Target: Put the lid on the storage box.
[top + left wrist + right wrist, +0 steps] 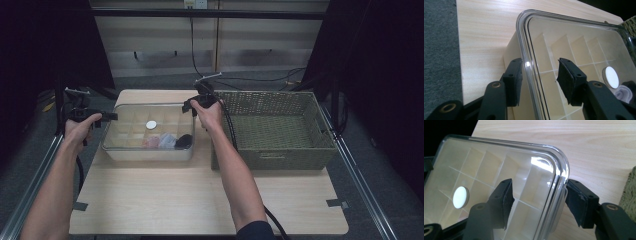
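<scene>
The clear lid (150, 107) lay on the compartment box (148, 150) on the desk (200, 200). Your left hand-held gripper (540, 82) straddled one lid edge, your right hand-held gripper (539, 203) the opposite corner, jaws parted, not clamped; both forearms reached forward, outstretched.

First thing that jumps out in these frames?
The clear plastic lid over the compartmented box at table centre, with the left gripper and right gripper each straddling an end rim, jaws open around it. Next, the large woven basket right of the box, then the white disc in one compartment.
</scene>
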